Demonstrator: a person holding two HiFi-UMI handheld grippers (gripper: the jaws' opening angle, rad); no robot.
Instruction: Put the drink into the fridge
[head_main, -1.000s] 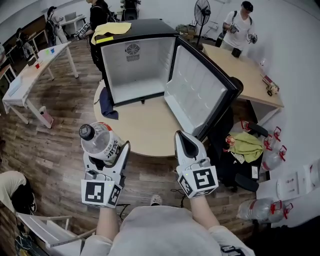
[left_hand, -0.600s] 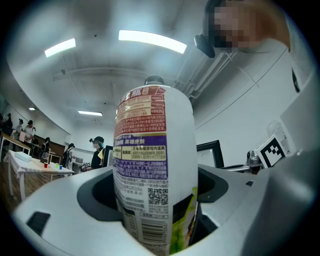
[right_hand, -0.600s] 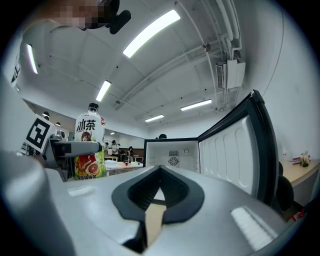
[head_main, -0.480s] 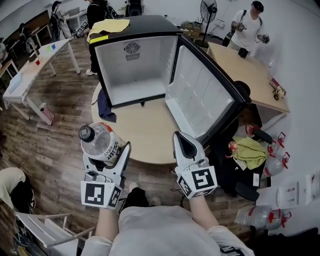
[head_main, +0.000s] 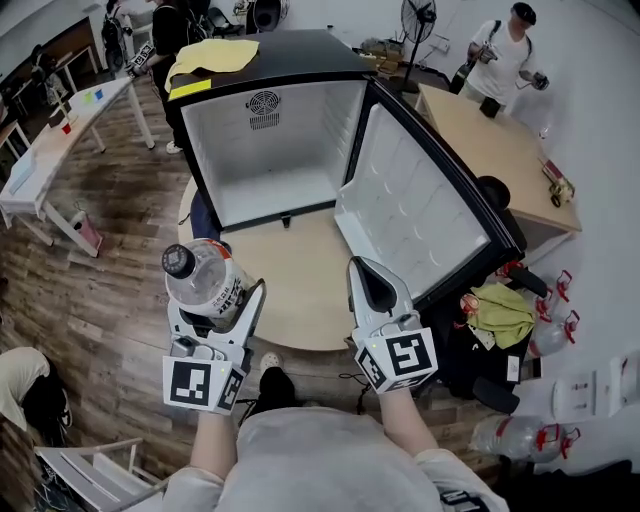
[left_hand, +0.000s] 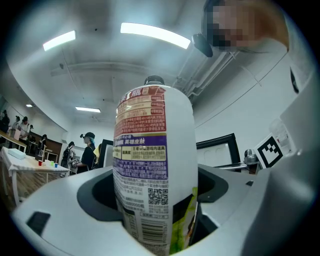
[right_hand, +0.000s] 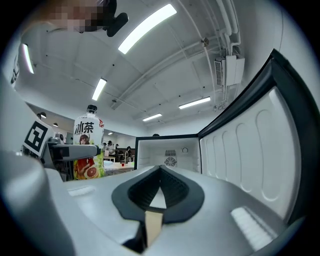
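A clear drink bottle (head_main: 207, 283) with a black cap and a red, purple and green label stands upright between the jaws of my left gripper (head_main: 218, 303), which is shut on it. In the left gripper view the bottle (left_hand: 152, 165) fills the middle. My right gripper (head_main: 363, 270) is shut and empty, level with the left one. Ahead stands a black mini fridge (head_main: 270, 150) on a round wooden table (head_main: 295, 270). Its door (head_main: 410, 205) is swung open to the right and its white inside is empty. The right gripper view shows the fridge (right_hand: 167, 152) and the held bottle (right_hand: 88, 150).
A yellow cloth (head_main: 215, 55) lies on the fridge top and a dark blue cloth (head_main: 200, 215) hangs at the table's left edge. White tables (head_main: 60, 130) stand far left, a wooden table (head_main: 500, 150) right. People stand at the back. Water jugs (head_main: 520, 420) and a green cloth (head_main: 495, 300) lie at right.
The fridge and table have come closer and lower in the head view. Both grippers keep their pose, the bottle still held in the left one.
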